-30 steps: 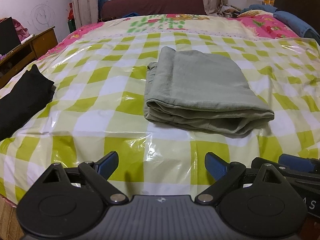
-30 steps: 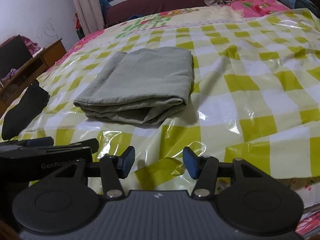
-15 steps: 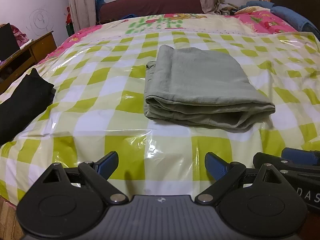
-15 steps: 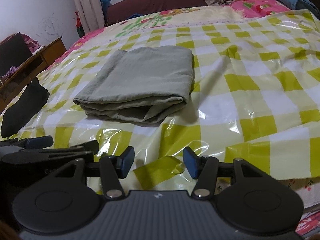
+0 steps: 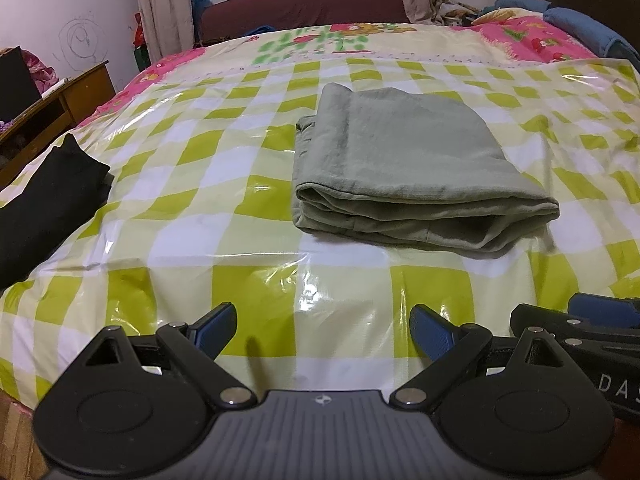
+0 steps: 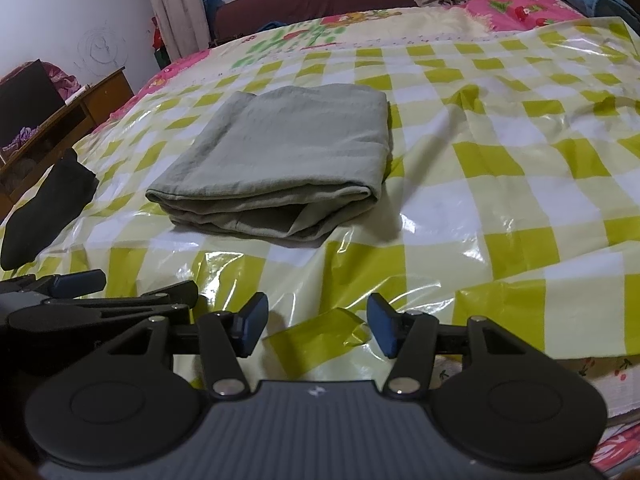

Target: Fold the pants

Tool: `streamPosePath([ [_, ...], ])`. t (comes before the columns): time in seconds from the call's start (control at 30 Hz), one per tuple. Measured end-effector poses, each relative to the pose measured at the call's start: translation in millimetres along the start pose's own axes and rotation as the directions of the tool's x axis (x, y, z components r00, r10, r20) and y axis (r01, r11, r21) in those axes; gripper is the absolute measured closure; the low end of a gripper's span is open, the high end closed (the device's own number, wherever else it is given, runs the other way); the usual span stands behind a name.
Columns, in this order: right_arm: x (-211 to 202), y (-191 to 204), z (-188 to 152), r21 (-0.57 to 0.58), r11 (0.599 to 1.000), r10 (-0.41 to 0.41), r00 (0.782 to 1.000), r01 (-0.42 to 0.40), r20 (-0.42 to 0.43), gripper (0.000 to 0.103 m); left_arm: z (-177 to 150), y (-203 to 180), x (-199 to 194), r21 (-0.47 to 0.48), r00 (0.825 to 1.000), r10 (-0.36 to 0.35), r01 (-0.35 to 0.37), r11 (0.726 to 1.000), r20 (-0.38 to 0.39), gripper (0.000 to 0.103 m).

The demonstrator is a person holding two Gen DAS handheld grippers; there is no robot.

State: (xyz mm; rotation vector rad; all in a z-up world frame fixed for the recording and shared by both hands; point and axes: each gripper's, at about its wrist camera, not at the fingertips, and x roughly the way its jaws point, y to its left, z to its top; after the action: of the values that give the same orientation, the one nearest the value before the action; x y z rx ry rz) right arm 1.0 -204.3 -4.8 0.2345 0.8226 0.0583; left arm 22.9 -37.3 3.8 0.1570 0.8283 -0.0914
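Grey-green pants (image 5: 404, 168) lie folded into a thick rectangle on the green-and-white checked plastic sheet (image 5: 224, 176) covering the bed; the same pants (image 6: 280, 164) show left of centre in the right wrist view. My left gripper (image 5: 323, 330) hovers open over the sheet's near edge, well short of the pants, nothing between its blue pads. My right gripper (image 6: 314, 330) is also open and empty, above a curled-up flap of the sheet (image 6: 320, 338). Each gripper shows at the edge of the other's view.
A folded black garment (image 5: 44, 204) lies at the bed's left edge. A wooden bedside cabinet (image 5: 56, 112) stands beyond it. Pink floral bedding (image 5: 532, 36) and blue pillows (image 5: 580, 28) lie at the far right. A dark red couch (image 5: 304, 4) stands under the window.
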Motion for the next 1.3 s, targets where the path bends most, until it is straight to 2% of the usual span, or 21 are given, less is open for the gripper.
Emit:
streamPosePath([
  [1.3,5.5,0.4,0.1,-0.008,1.0,-0.002,1.0,0.002,-0.023,0.044,-2.0,2.1,3.4,-0.008,1.0,-0.002,0.002,1.0,-0.011,0.0],
])
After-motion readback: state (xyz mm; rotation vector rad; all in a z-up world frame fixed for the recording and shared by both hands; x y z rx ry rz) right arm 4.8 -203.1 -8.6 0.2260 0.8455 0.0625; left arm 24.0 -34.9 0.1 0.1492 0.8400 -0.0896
